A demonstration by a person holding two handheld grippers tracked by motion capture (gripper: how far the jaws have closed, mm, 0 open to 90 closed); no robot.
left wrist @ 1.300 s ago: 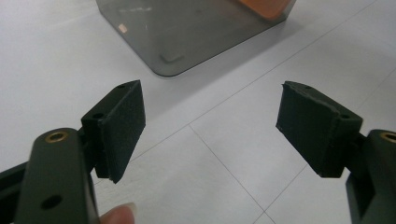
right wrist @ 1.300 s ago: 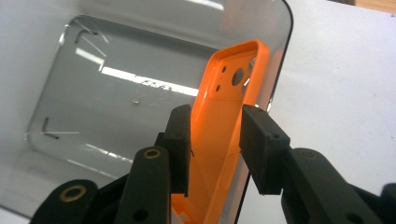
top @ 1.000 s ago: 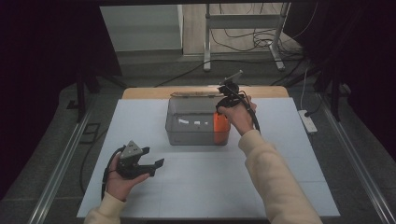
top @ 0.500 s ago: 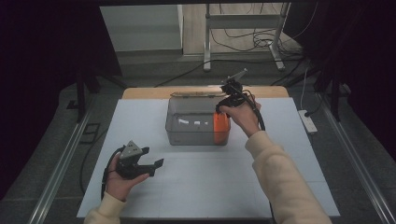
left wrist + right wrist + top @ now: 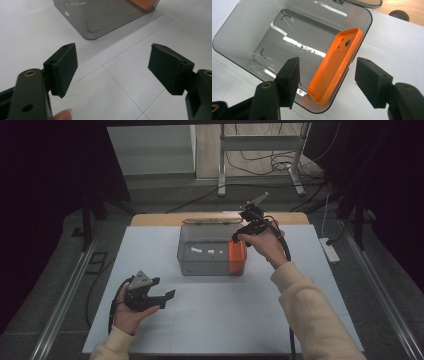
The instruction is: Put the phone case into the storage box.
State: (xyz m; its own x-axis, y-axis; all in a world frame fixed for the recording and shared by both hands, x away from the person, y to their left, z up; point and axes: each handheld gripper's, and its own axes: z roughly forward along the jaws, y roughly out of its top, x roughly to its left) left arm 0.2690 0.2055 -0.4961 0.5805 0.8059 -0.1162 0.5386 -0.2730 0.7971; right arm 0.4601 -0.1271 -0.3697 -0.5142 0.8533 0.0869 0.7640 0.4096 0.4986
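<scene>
An orange phone case [image 5: 337, 67] leans on its edge against the right end wall inside a clear grey box [image 5: 262, 37]. In the high view the case [image 5: 237, 257] fills the right end of the box [image 5: 200, 265] at mid table. My right gripper [image 5: 239, 237] hangs just above that end, pointing down. Its jaws have just been opening and stand apart on either side of the case without touching it [image 5: 327, 80]. My left gripper [image 5: 161, 288] rests in the hand at the front left, open and empty [image 5: 112, 67], facing the box's near corner [image 5: 105, 17].
The box's lid [image 5: 212, 221] lies just behind it on a wooden strip [image 5: 290, 218] at the table's far edge. A white power strip [image 5: 330, 250] lies on the floor off the right side. White tabletop [image 5: 225, 315] spreads between the hands.
The right gripper has lifted slightly above the box's right end and its jaws have spread. The orange case stays in the box. The left hand has not moved.
</scene>
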